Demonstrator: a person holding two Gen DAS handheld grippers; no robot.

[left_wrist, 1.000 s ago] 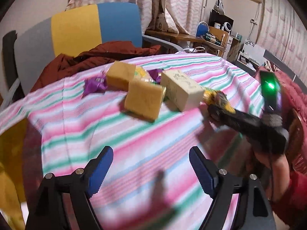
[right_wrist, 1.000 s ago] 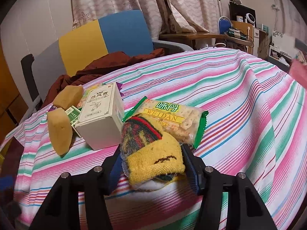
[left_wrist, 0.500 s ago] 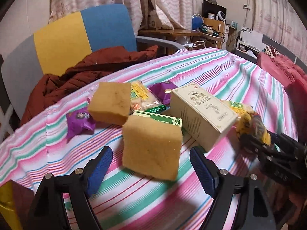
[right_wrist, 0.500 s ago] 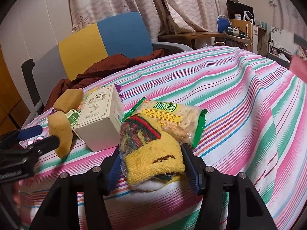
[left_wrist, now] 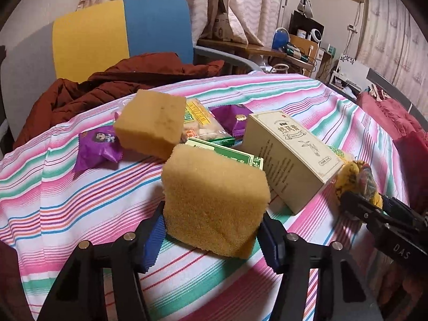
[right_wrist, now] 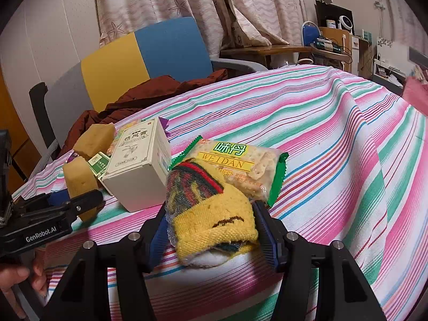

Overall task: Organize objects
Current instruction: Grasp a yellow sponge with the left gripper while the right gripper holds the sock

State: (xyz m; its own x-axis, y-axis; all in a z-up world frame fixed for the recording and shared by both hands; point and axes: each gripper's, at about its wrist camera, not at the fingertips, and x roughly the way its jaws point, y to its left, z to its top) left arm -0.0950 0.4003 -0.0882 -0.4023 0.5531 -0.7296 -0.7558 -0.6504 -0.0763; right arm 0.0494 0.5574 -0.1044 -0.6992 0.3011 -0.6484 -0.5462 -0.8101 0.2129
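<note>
A tan sponge block [left_wrist: 214, 195] stands on the striped tablecloth [left_wrist: 80, 200]. My left gripper [left_wrist: 211, 238] is closing around it, and both blue pads touch its sides. In the right wrist view the same sponge [right_wrist: 79, 182] sits at the left between the left gripper's fingers [right_wrist: 88, 198]. My right gripper [right_wrist: 211, 232] is shut on a yellow knitted sock bundle [right_wrist: 211, 208] with coloured stripes, resting low on the cloth. The left wrist view shows that bundle [left_wrist: 355, 179] at the right edge.
A second sponge [left_wrist: 152, 123], a cream box [left_wrist: 289, 152], a flat green box [left_wrist: 227, 152], purple snack packets [left_wrist: 97, 149] and a cracker packet [right_wrist: 240, 165] crowd the cloth. Behind stands a yellow-and-blue chair [left_wrist: 120, 32] with a brown jacket [left_wrist: 107, 88].
My left gripper has moved forward to the near sponge and its jaws have narrowed onto it. The right gripper has kept still on the sock bundle.
</note>
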